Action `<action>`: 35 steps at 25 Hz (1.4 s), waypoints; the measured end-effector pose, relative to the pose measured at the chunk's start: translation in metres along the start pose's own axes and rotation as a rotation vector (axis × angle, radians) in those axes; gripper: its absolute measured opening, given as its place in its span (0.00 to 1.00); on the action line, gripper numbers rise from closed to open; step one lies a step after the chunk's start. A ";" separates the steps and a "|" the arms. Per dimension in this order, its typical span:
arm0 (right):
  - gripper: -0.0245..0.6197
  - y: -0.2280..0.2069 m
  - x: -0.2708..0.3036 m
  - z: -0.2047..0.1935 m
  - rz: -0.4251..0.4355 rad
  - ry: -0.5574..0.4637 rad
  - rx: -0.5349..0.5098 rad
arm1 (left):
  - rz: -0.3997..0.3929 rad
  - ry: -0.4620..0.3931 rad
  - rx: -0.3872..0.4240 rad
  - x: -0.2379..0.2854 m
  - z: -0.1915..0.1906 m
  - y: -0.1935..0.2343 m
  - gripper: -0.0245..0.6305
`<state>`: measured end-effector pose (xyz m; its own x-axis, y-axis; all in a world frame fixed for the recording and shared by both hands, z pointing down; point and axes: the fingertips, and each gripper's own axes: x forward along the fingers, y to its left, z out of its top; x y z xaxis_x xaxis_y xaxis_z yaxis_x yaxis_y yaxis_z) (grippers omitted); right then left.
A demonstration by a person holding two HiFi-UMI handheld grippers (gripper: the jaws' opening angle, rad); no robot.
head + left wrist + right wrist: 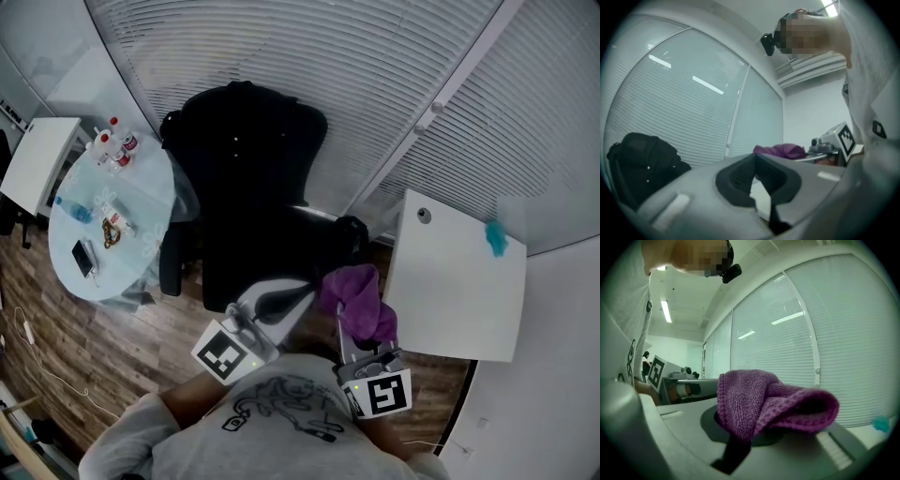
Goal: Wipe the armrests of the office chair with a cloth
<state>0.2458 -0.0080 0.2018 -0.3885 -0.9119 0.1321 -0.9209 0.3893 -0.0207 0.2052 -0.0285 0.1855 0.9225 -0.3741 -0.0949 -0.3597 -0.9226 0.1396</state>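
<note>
The black office chair (246, 178) stands before the window blinds, its left armrest (172, 261) and right armrest (351, 231) bare. My right gripper (362, 326) is shut on a purple cloth (360, 298), which bunches over the jaws just below the right armrest. In the right gripper view the cloth (771, 401) covers the jaw tips of my right gripper (746, 427). My left gripper (279, 303) hovers over the seat's front edge, shut with nothing in it; its dark pads (743, 180) meet. The chair (637, 164) shows at that view's left.
A round glass table (145, 202) with bottles (114, 148) and a phone (83, 258) stands left of the chair. A white desk (455, 291) with a teal object (495, 238) is close on the right. Wooden floor lies below.
</note>
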 end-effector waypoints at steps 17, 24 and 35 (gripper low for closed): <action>0.09 -0.026 0.002 -0.015 0.001 0.041 0.036 | 0.005 0.059 -0.025 0.022 -0.025 0.001 0.04; 0.09 -0.034 0.005 -0.038 0.011 0.095 0.068 | 0.017 0.100 -0.054 0.032 -0.047 0.010 0.04; 0.09 -0.046 0.016 -0.094 0.036 0.189 0.100 | 0.005 0.204 -0.090 0.032 -0.107 0.027 0.04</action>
<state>0.2847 -0.0287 0.2983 -0.4165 -0.8536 0.3128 -0.9090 0.3976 -0.1251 0.2398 -0.0547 0.2919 0.9333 -0.3430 0.1060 -0.3586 -0.9052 0.2280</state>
